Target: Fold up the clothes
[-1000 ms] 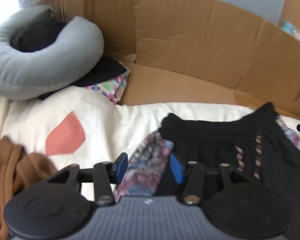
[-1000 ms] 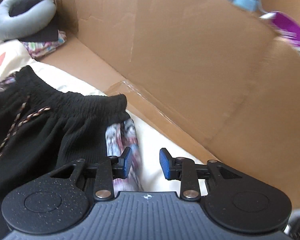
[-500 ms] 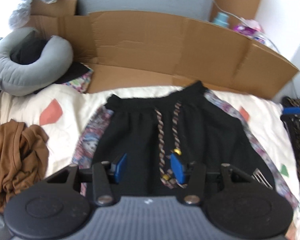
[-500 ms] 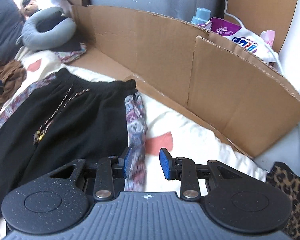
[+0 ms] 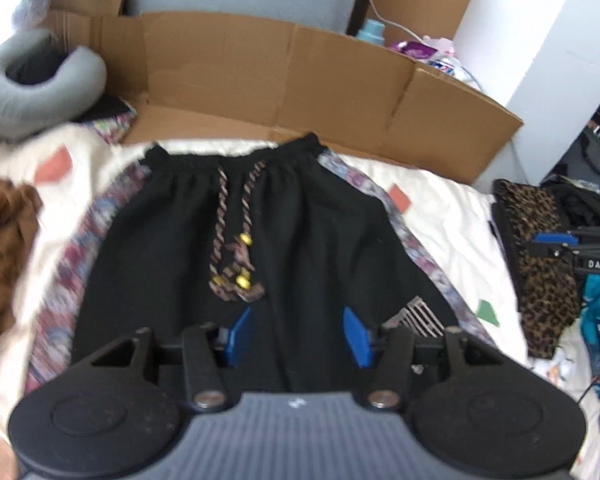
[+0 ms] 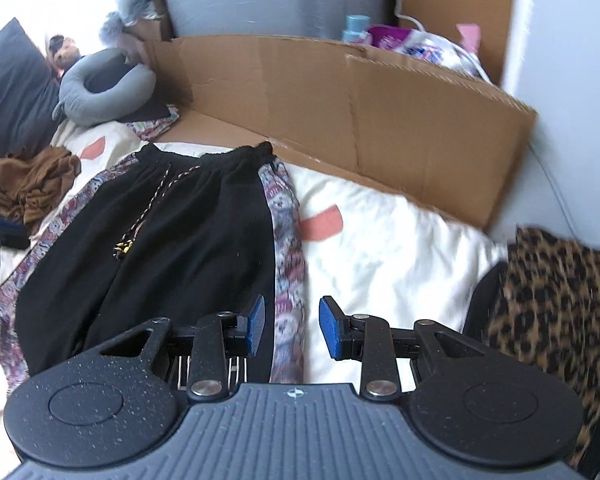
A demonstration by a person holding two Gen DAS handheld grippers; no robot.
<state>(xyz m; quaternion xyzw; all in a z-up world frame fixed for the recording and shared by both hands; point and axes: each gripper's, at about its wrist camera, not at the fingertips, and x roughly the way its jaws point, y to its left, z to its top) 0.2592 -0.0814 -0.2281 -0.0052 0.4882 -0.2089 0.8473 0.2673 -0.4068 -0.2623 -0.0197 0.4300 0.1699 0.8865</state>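
Black shorts (image 5: 308, 240) with patterned side stripes and a braided drawstring (image 5: 236, 256) lie flat on the cream bedspread (image 5: 440, 216), waistband at the far side. They also show in the right wrist view (image 6: 172, 240). My left gripper (image 5: 296, 334) is open and empty, above the shorts' near middle. My right gripper (image 6: 290, 326) is open and empty, above the right side stripe (image 6: 286, 264) near the hem. The right gripper's blue fingers (image 5: 548, 239) show at the right edge of the left wrist view.
A cardboard wall (image 5: 300, 80) stands behind the bed. A grey neck pillow (image 5: 40, 80) lies at the back left, a crumpled brown garment (image 5: 4, 232) at the left. A leopard-print cloth (image 6: 556, 300) lies at the right edge of the bed.
Both grippers have pulled back and up from the waistband corners toward the near end. The shorts now lie spread flat and are seen whole. Both grippers stay open.
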